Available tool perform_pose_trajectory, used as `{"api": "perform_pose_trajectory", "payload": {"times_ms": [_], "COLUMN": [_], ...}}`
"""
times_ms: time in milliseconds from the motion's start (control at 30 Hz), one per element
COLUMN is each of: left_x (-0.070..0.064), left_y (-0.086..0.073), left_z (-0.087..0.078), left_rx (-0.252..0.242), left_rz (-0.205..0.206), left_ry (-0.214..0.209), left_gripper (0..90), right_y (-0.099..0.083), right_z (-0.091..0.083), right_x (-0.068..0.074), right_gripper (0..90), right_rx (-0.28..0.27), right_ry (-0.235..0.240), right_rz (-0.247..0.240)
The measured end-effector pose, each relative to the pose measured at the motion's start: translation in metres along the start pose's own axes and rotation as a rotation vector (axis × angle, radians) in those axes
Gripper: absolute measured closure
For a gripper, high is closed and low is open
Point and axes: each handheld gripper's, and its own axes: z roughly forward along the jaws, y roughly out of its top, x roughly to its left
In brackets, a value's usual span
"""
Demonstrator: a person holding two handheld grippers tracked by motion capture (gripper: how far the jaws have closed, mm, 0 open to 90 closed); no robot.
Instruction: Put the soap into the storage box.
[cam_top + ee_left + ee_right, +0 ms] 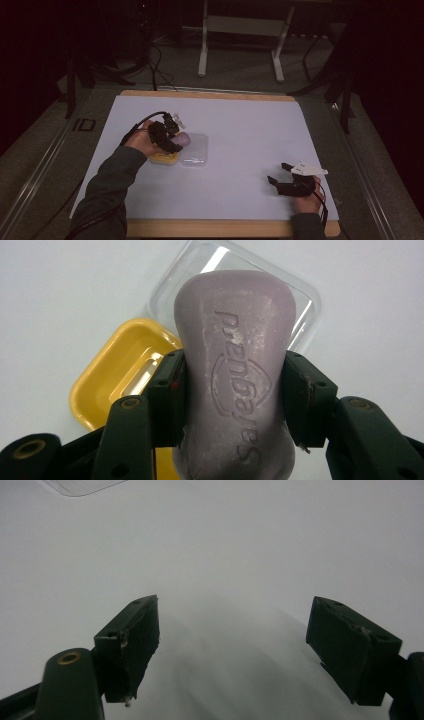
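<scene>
The purple soap bar (235, 375) looked waxy and matt, its embossed lettering dusted with pale scuffs. Behind the soap, the yellow dish (107, 382) was glossy smooth plastic, and the clear lid (300, 302) was shiny, thin plastic. The table (250, 130) beneath the soap wore a matt white sheet, edged in wood.
</scene>
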Motion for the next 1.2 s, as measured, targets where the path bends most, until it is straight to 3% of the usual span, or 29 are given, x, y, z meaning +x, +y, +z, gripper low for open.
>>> {"api": "perform_pose_trajectory", "payload": {"times_ms": [967,1200], "left_x": [0.014,0.014], "left_y": [-0.010,-0.009], "left_z": [0.000,0.000], "left_rx": [-0.007,0.000], "left_rz": [-0.154,-0.158], "left_ry": [0.035,0.043], "left_gripper": [49.7,49.8], "right_y": [0.000,0.000], "right_z": [0.000,0.000], "right_x": [0.000,0.000], "right_gripper": [20.9,21.0], "right_rx": [0.000,0.001], "right_ry": [-0.001,-0.001], "right_rz": [-0.001,-0.001]}}
